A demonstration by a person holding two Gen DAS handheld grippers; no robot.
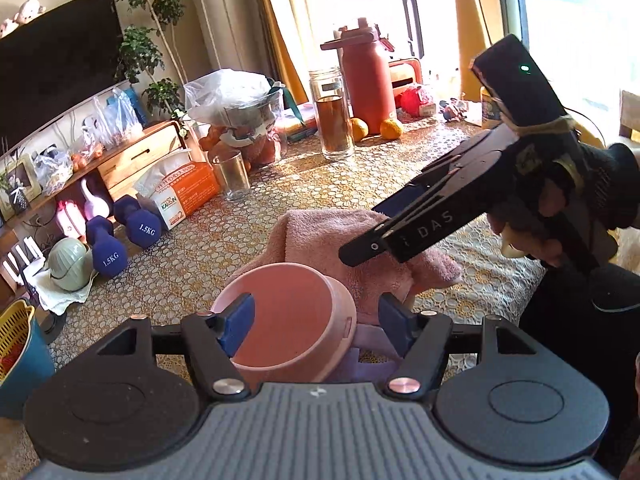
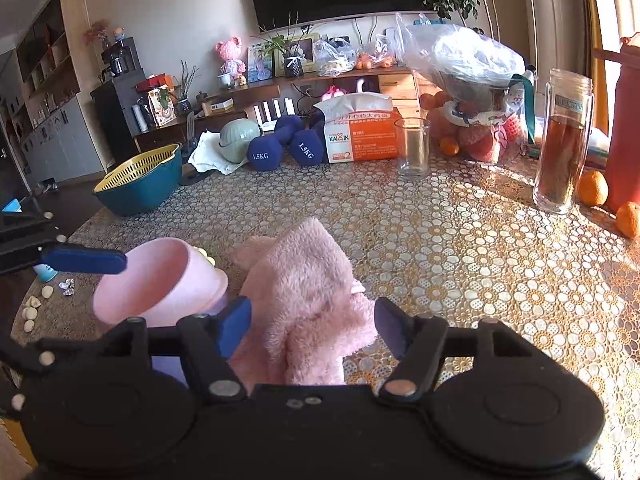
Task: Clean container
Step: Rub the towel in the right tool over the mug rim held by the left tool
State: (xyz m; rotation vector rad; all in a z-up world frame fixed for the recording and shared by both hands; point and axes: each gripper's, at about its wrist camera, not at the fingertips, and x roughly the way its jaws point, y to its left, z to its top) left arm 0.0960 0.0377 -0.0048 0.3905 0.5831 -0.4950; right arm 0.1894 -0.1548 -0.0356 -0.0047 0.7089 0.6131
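A pink round container point(image 1: 288, 320) point(image 2: 160, 280) stands on the table on a lavender base, mouth tilted toward the left wrist camera. My left gripper point(image 1: 318, 320) is open. One blue finger is inside the container and the other is outside its right wall. In the right wrist view that blue finger point(image 2: 84, 260) shows at the container's rim. A fluffy pink towel point(image 1: 320, 236) point(image 2: 304, 280) lies bunched just beside the container. My right gripper point(image 2: 312, 324) is open with the towel lying between its fingers, and its black tip point(image 1: 360, 250) hovers over the towel.
On the lace-patterned tablecloth point(image 2: 460, 260) stand an empty glass point(image 2: 412, 148), a tall bottle of brown liquid point(image 2: 560, 152), a red flask point(image 1: 368, 80), oranges point(image 2: 594, 188), a tissue box point(image 2: 360, 136), blue dumbbells point(image 2: 280, 148) and a teal basin point(image 2: 140, 184). Pale scraps point(image 2: 32, 308) lie at the left edge.
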